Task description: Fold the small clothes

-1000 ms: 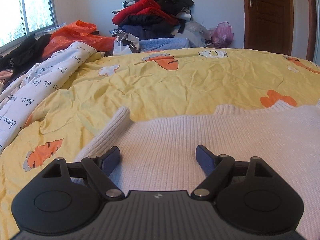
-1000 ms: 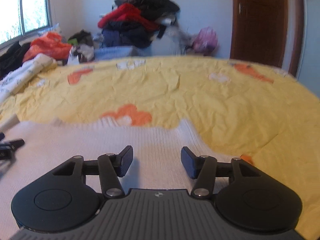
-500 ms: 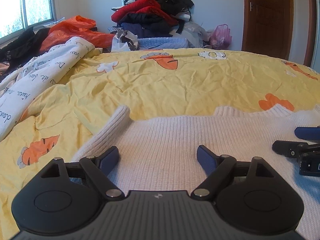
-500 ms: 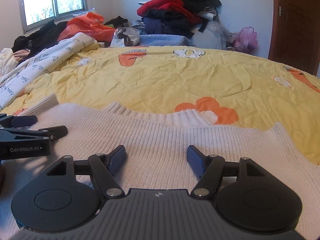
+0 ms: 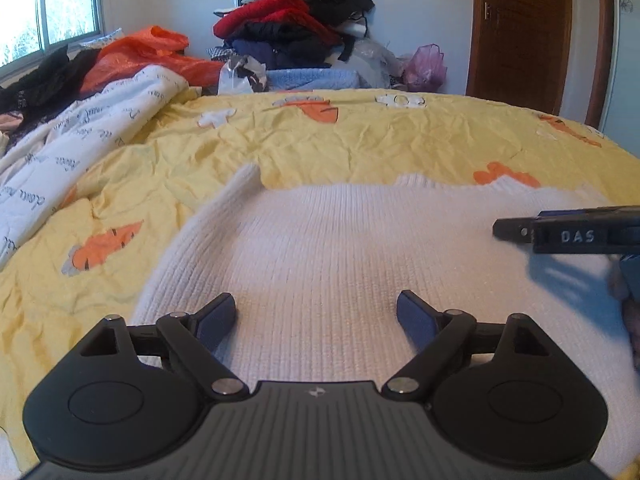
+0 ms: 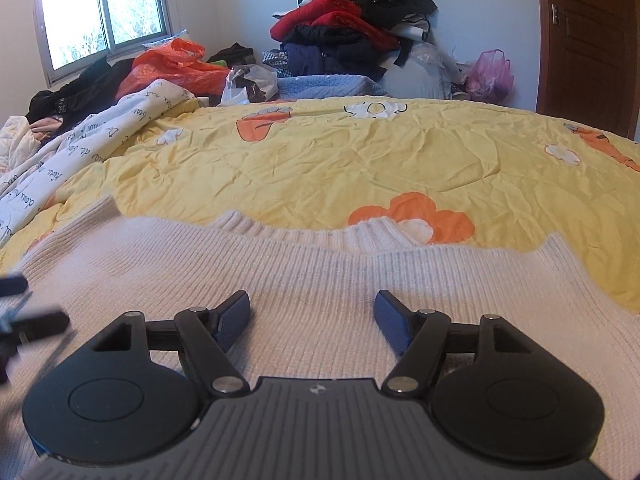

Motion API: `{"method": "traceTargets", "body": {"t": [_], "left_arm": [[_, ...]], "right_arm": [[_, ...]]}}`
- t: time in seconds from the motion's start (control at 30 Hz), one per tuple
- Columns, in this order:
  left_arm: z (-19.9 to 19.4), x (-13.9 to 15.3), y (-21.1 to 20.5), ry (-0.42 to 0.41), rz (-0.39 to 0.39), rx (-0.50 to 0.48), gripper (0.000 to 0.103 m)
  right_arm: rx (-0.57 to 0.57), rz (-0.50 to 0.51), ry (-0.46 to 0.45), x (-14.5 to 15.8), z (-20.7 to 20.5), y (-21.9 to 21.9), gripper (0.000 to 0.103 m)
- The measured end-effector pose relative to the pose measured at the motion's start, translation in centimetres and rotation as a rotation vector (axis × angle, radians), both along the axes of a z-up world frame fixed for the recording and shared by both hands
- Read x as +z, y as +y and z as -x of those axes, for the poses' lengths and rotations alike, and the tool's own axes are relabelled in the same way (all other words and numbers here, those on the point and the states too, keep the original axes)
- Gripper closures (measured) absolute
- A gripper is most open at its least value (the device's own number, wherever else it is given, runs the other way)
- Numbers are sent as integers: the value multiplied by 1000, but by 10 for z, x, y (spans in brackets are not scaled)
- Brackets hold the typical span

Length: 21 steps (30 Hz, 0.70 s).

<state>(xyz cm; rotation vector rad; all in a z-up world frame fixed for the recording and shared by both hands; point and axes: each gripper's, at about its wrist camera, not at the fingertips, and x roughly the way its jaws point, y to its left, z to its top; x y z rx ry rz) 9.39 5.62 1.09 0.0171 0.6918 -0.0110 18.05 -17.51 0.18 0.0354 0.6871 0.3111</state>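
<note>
A cream ribbed knit sweater [image 5: 340, 248] lies flat on the yellow bedspread [image 5: 304, 148], with its ribbed hem [image 6: 320, 236] along the far side. My left gripper [image 5: 316, 316] hovers low over the sweater's left part, and its jaws are opening with nothing between them. My right gripper [image 6: 312, 314] is open over the sweater's right half, holding nothing. The right gripper's black fingers [image 5: 560, 232] show at the right edge of the left wrist view. At the left edge of the right wrist view the left gripper's fingers [image 6: 28, 320] appear blurred.
A white quilt with script lettering [image 6: 80, 148] is bunched along the bed's left side. Behind the bed stand a tall pile of dark and red clothes [image 6: 348, 24], orange plastic bags [image 6: 176, 64] and a pink bag [image 6: 490, 72]. A wooden door [image 5: 524, 32] stands at the right.
The left gripper slid left over the sweater and its jaws widened. The right gripper swung left, settled lower over the sweater and opened wider, and it now shows at the right edge of the left wrist view.
</note>
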Motion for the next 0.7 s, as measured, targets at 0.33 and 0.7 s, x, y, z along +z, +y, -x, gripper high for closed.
{"method": "traceTargets", "body": {"t": [0.33, 0.7], "left_arm": [[84, 39, 54, -115, 238, 139, 7], [153, -12, 135, 39, 883, 399, 7]], "right_arm": [[-20, -36, -5, 0, 4, -6, 28], [-18, -101, -2, 0, 3, -14, 25]]}}
